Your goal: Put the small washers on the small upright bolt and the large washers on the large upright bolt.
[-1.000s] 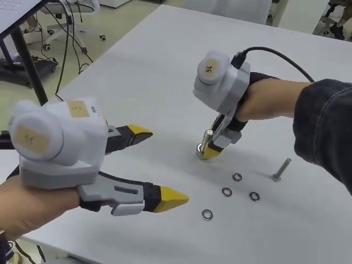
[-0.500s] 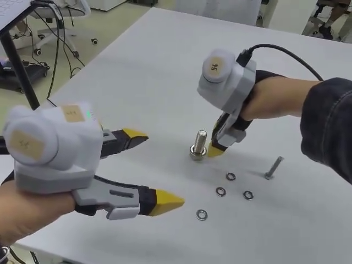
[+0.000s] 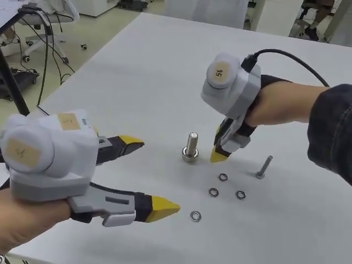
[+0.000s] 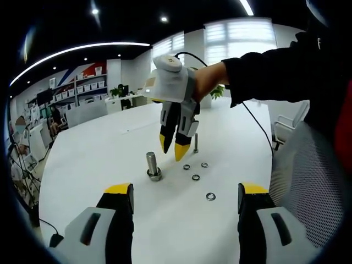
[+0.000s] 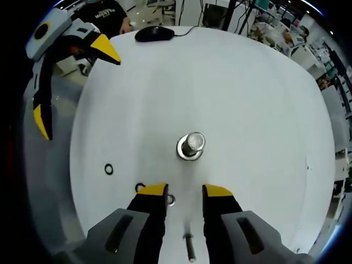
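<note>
Thin, hard, likely slippery washers (image 3: pixel 213 192) lie flat on the bench (image 3: pixel 137 71); pinch one across its rim. Your right gripper (image 3: pixel 219 156) and left gripper (image 3: pixel 154 175) have fingers spread, empty.

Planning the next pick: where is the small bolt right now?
Head view: the small bolt stands right of the washers, near the right gripper.

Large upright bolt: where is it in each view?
Head view: large bolt at centre, just left of the right hand-held gripper.
Left gripper view: large bolt left of centre.
Right gripper view: large bolt at centre, seen top-down.
Shared landmark: small bolt.
</note>
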Demonstrator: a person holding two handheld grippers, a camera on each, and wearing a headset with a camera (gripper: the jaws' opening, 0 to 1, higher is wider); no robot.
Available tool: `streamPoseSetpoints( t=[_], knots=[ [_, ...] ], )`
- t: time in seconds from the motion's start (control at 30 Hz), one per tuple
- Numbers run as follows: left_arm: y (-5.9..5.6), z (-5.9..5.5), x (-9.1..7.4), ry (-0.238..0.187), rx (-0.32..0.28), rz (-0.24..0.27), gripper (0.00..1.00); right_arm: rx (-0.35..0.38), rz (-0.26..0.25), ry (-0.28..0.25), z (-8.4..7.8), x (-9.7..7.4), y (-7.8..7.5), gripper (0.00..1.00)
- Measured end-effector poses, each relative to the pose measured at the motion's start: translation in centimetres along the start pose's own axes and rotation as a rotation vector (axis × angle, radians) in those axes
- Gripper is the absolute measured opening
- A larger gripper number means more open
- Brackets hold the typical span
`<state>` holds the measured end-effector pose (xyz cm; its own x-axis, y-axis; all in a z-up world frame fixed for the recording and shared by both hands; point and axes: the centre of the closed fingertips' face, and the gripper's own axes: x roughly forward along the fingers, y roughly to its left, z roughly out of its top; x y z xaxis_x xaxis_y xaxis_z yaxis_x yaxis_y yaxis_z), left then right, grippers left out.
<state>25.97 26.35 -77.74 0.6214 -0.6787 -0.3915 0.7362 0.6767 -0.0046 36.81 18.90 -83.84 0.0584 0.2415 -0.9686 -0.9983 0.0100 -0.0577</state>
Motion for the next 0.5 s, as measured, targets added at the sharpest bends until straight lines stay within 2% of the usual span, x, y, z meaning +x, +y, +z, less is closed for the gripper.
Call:
streamPoseSetpoints(
  t=[0.3,0.5],
  knots=[
    [-0.1,0.1,0.0,-0.001,0.004,-0.008,0.77,0.009,-0.005,-0.011,-0.5,-0.6,0.9,0.26],
    [-0.1,0.1,0.1,0.002,0.008,-0.010,0.77,0.006,0.004,-0.020,-0.8,-0.5,2.2,0.26]
  ],
)
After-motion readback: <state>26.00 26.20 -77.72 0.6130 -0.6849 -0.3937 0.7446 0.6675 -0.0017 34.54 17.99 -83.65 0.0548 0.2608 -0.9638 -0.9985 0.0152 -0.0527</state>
